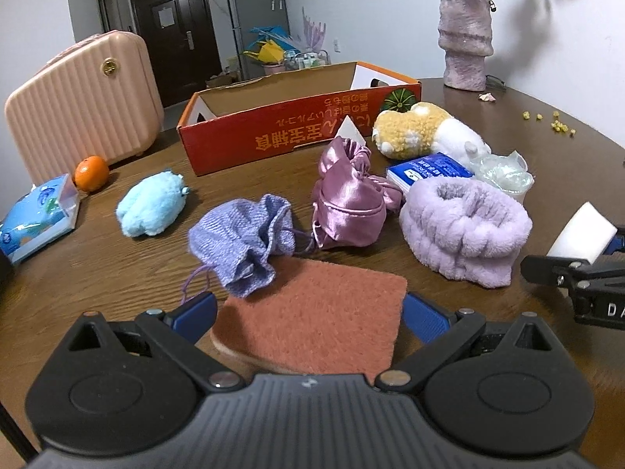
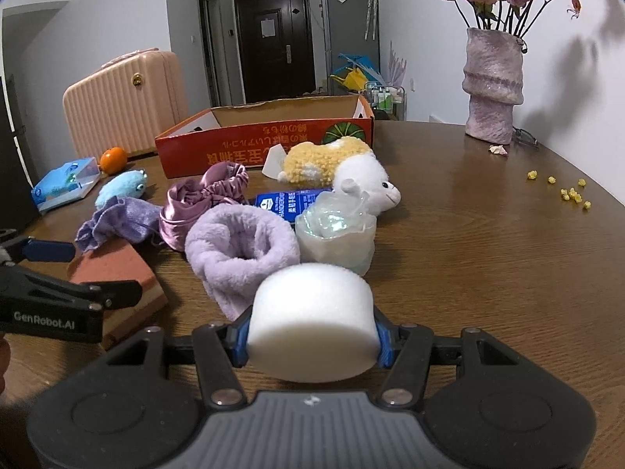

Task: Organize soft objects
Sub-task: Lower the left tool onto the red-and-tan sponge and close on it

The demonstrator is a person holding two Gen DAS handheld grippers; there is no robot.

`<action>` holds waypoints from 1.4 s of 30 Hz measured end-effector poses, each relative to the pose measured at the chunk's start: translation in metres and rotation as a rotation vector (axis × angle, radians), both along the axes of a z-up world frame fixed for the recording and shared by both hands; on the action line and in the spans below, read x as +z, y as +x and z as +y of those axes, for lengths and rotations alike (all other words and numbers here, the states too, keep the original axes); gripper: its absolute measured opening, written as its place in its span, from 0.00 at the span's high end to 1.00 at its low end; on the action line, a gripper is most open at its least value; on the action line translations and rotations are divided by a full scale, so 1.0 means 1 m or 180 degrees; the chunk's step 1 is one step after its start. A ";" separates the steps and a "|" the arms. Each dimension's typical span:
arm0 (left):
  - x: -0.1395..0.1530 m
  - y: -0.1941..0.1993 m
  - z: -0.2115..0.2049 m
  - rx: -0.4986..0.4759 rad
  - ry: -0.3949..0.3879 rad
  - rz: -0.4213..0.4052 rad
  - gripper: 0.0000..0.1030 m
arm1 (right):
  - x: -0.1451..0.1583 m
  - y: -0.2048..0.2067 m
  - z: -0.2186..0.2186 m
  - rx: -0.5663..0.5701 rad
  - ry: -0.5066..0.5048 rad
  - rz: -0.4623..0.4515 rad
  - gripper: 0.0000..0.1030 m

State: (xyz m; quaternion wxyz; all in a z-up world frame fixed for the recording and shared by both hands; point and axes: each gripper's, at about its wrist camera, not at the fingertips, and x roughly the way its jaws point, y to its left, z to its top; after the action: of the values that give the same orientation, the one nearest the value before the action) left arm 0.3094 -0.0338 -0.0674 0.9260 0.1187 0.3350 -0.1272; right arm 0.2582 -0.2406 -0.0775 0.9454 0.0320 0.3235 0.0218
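My left gripper (image 1: 308, 312) is shut on a reddish-brown scouring sponge (image 1: 312, 316), low over the table; the sponge also shows in the right wrist view (image 2: 117, 269). My right gripper (image 2: 312, 336) is shut on a white foam sponge (image 2: 312, 320), which also shows at the right edge of the left wrist view (image 1: 582, 234). Ahead lie a knitted purple pouch (image 1: 242, 242), a pink satin pouch (image 1: 347, 203), a fluffy lilac headband (image 1: 465, 230), a blue plush (image 1: 150, 203) and a yellow-white plush (image 1: 425, 133). An open orange cardboard box (image 1: 289, 133) stands behind them.
A pink suitcase (image 1: 82, 105) stands at the back left, with an orange (image 1: 91, 174) and a blue tissue pack (image 1: 35, 219) near it. A vase of flowers (image 2: 492, 86) is at the back right. A blue packet (image 1: 429, 170) and clear wrap (image 2: 336, 234) lie mid-table.
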 end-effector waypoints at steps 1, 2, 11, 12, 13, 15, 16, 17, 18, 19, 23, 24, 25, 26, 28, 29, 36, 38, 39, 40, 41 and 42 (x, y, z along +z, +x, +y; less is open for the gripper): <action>-0.001 0.002 0.000 -0.0015 -0.0016 0.0015 0.00 | -0.001 0.001 0.000 0.0001 -0.0002 0.0005 0.45; -0.002 0.005 0.000 -0.0022 -0.0025 0.0046 0.00 | -0.001 0.001 0.000 0.0000 -0.0002 0.0011 0.45; -0.006 0.008 0.000 -0.0050 -0.0045 -0.0003 0.00 | -0.003 0.006 0.003 0.0009 -0.0015 0.0040 0.45; -0.006 0.009 0.001 -0.0033 -0.0048 -0.0008 0.00 | -0.003 0.006 0.003 0.0010 -0.0015 0.0040 0.45; -0.006 0.009 0.001 -0.0013 -0.0045 -0.0012 0.00 | -0.003 0.006 0.004 0.0009 -0.0014 0.0040 0.45; -0.006 0.011 0.002 0.0016 -0.0034 -0.0017 0.00 | -0.003 0.006 0.003 0.0012 -0.0015 0.0041 0.45; -0.007 0.013 0.003 0.0013 -0.0040 -0.0015 0.00 | -0.003 0.006 0.003 0.0013 -0.0016 0.0040 0.45; -0.007 0.014 0.004 0.0016 -0.0051 -0.0005 0.00 | -0.003 0.006 0.004 0.0015 -0.0015 0.0039 0.45; -0.007 0.015 0.005 0.0016 -0.0067 0.0000 0.00 | -0.003 0.006 0.003 0.0012 -0.0014 0.0039 0.45; -0.007 0.016 0.005 0.0017 -0.0076 -0.0004 0.00 | -0.003 0.006 0.004 0.0013 -0.0013 0.0038 0.45; -0.010 0.016 0.005 0.0006 -0.0075 -0.0056 0.00 | -0.002 0.005 0.005 0.0026 -0.0010 0.0028 0.45; -0.010 0.017 0.006 0.0001 -0.0087 -0.0056 0.00 | -0.002 0.004 0.005 0.0028 -0.0009 0.0023 0.45; -0.009 0.016 0.006 -0.0005 -0.0101 -0.0059 0.00 | -0.001 0.003 0.006 0.0029 -0.0007 0.0015 0.45; -0.009 0.016 0.007 -0.0015 -0.0116 -0.0059 0.01 | -0.001 0.002 0.006 0.0030 -0.0006 0.0006 0.45; -0.008 0.014 0.006 -0.0030 -0.0117 -0.0086 0.15 | 0.001 0.000 0.005 0.0031 -0.0003 -0.0015 0.45; -0.007 0.012 0.006 -0.0041 -0.0123 -0.0107 0.23 | 0.002 -0.001 0.005 0.0030 -0.0004 -0.0024 0.45; -0.001 -0.005 0.002 -0.0078 -0.0129 -0.0168 0.05 | 0.008 -0.010 0.006 0.0054 -0.0003 -0.0079 0.45; 0.001 -0.007 0.005 -0.0030 -0.0147 -0.0208 0.00 | 0.009 -0.011 0.006 0.0051 -0.0002 -0.0091 0.45; 0.003 -0.008 0.007 0.0002 -0.0140 -0.0239 0.00 | 0.009 -0.012 0.006 0.0049 0.0000 -0.0096 0.45; 0.004 -0.008 0.009 0.0007 -0.0149 -0.0240 0.00 | 0.010 -0.012 0.005 0.0050 0.0002 -0.0102 0.45; 0.004 -0.006 0.012 0.0003 -0.0172 -0.0208 0.00 | 0.010 -0.013 0.005 0.0051 0.0004 -0.0108 0.45; 0.004 -0.004 0.014 0.0015 -0.0187 -0.0170 0.00 | 0.010 -0.013 0.005 0.0051 0.0004 -0.0111 0.45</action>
State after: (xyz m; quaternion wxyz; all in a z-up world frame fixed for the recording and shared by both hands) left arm 0.3052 -0.0200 -0.0630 0.9380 0.0940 0.3065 -0.1316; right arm 0.2452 -0.2351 -0.0672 0.9507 0.0296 0.3072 0.0302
